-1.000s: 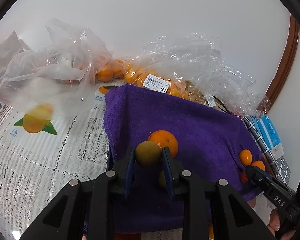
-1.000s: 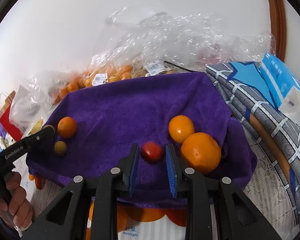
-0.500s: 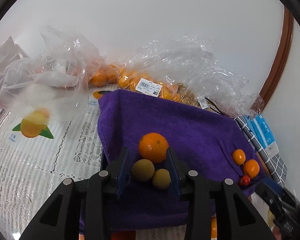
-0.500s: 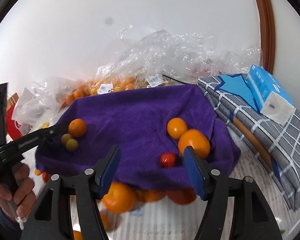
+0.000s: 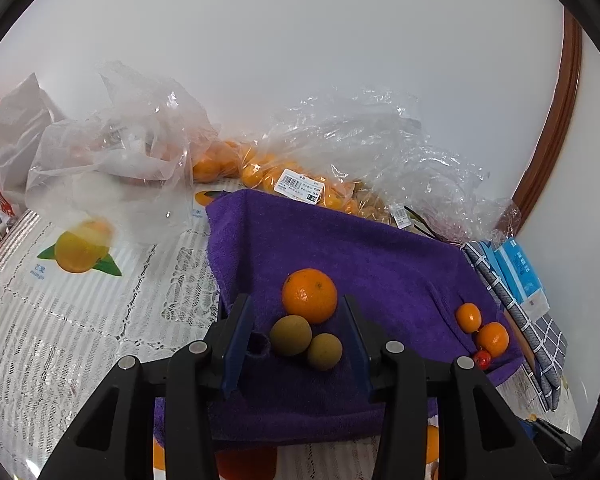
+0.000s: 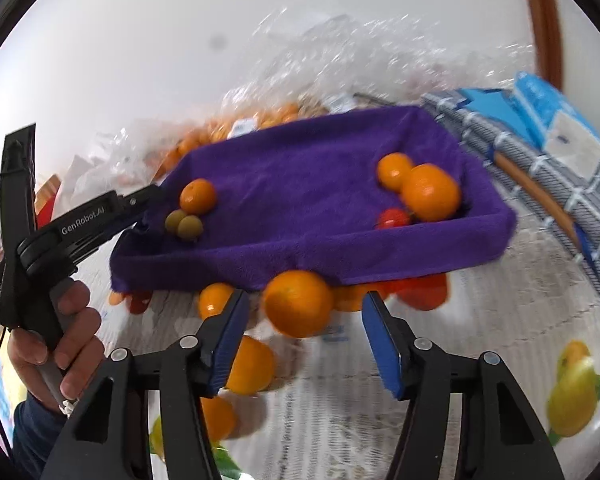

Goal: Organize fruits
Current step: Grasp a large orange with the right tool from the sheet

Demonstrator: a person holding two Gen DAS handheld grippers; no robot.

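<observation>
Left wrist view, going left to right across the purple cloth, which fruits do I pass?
First green fruit → big orange → second green fruit → small orange → cherry tomato → another orange, all on the purple cloth.

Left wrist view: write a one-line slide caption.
Left gripper opening around two green fruits beside an orange on purple cloth.

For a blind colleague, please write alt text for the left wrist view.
The left gripper, jaws opening, frames two greenish fruits and an orange on a purple towel. Bagged oranges lie behind.
</observation>
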